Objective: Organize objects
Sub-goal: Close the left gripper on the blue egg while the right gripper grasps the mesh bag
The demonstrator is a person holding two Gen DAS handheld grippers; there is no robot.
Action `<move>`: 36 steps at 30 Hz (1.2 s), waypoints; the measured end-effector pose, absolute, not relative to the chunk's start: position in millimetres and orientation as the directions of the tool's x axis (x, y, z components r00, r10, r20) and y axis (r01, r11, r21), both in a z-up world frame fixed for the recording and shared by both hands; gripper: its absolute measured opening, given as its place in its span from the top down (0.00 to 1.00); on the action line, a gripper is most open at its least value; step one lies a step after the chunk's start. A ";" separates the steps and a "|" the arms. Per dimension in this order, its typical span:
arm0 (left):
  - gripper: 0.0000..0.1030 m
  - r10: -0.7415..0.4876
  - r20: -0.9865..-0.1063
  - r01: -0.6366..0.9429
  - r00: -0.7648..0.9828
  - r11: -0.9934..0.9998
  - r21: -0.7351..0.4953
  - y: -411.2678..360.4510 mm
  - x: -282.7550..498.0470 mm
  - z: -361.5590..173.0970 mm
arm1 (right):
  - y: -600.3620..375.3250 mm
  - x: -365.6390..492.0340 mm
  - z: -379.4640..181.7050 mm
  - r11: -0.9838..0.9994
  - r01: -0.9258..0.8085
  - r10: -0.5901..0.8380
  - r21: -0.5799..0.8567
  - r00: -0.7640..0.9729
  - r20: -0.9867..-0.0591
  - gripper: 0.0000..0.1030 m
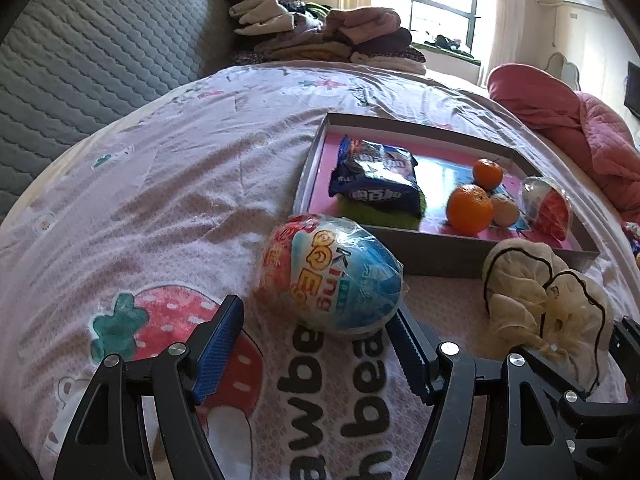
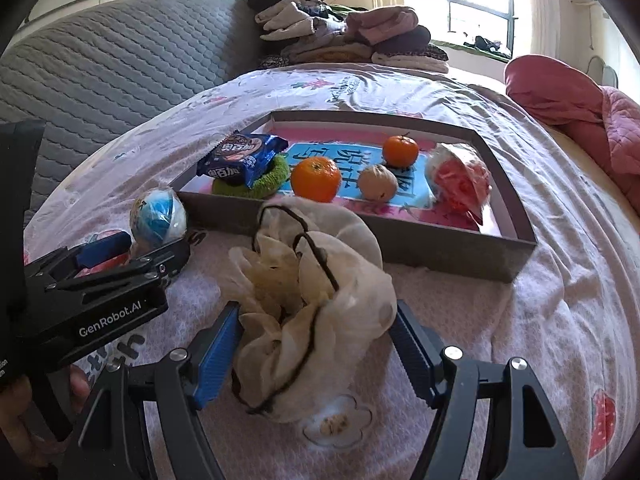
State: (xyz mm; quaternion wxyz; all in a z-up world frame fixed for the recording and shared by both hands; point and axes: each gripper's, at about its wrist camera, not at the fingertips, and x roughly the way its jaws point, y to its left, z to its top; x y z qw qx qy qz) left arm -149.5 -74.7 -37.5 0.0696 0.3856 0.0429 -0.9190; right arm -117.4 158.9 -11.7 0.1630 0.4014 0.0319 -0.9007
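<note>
Left gripper [image 1: 316, 344] is gaping wide around the toy egg [image 1: 332, 272] — right gripper [image 2: 314, 354] is gaping wide around the scrunchie [image 2: 308, 300], tray [image 2: 440, 246] at twelve o'clock.

Both wrist views close, downward (sharing tray [image 1: 440, 256]).

We see a toy egg [image 1: 332, 274] in glossy crinkled plastic wrap, a soft matt cream cloth scrunchie [image 2: 308, 300], a matt grey cardboard tray [image 2: 460, 248], a shiny foil biscuit packet [image 1: 376, 178] and ribbed blue plastic pads [image 1: 218, 350] on matt black grippers
</note>
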 end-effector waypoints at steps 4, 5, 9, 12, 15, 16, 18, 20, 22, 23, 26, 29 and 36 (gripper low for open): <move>0.28 -0.090 -0.718 0.163 -0.691 -0.986 -0.034 -79.6 -155.3 -38.9 | 157.3 -123.5 -15.3 -0.946 0.313 -0.266 0.081 -0.612 -0.745 0.35; 0.28 -0.091 -0.720 0.164 -0.688 -0.986 -0.032 -80.5 -156.7 -39.6 | 157.3 -124.9 -16.2 -0.947 0.311 -0.265 0.082 -0.610 -0.747 0.36; 0.32 -0.074 -0.726 0.157 -0.684 -0.986 -0.048 -84.0 -160.3 -40.9 | 157.9 -127.9 -16.7 -0.947 0.308 -0.268 0.089 -0.609 -0.747 0.45; 0.42 -0.062 -0.731 0.150 -0.679 -0.987 -0.056 -84.9 -160.9 -42.8 | 159.2 -126.2 -16.0 -0.944 0.315 -0.280 0.099 -0.606 -0.744 0.53; 0.51 -0.054 -0.733 0.137 -0.679 -0.989 -0.054 -83.2 -160.6 -43.0 | 159.5 -124.0 -15.0 -0.941 0.322 -0.291 0.107 -0.605 -0.741 0.61; 0.51 -0.053 -0.731 0.130 -0.680 -0.990 -0.050 -81.5 -159.8 -42.8 | 159.4 -123.1 -14.8 -0.940 0.323 -0.294 0.109 -0.605 -0.740 0.64; 0.53 -0.050 -0.727 0.116 -0.685 -0.992 -0.041 -78.2 -158.2 -41.9 | 159.6 -122.5 -14.5 -0.938 0.327 -0.300 0.114 -0.603 -0.739 0.67; 0.54 -0.041 -0.724 0.100 -0.689 -0.994 -0.040 -75.2 -156.7 -41.0 | 160.5 -121.5 -13.9 -0.938 0.326 -0.304 0.120 -0.604 -0.736 0.69; 0.55 -0.035 -0.720 0.094 -0.694 -0.995 -0.042 -74.0 -155.0 -39.4 | 162.7 -120.7 -12.9 -0.936 0.327 -0.313 0.131 -0.603 -0.733 0.72; 0.55 -0.032 -0.716 0.091 -0.697 -0.995 -0.044 -73.3 -153.6 -38.0 | 163.7 -120.0 -12.3 -0.936 0.326 -0.316 0.135 -0.604 -0.731 0.73; 0.55 -0.023 -0.706 0.078 -0.708 -0.996 -0.047 -71.9 -149.4 -33.3 | 168.0 -117.7 -8.9 -0.936 0.322 -0.320 0.141 -0.614 -0.722 0.74; 0.55 -0.012 -0.694 0.066 -0.720 -0.997 -0.050 -69.5 -145.6 -27.9 | 172.6 -116.9 -3.7 -0.938 0.315 -0.319 0.144 -0.627 -0.710 0.75; 0.55 -0.009 -0.681 0.042 -0.733 -0.999 -0.032 -62.5 -140.6 -22.1 | 178.3 -112.7 4.9 -0.938 0.314 -0.325 0.147 -0.650 -0.687 0.75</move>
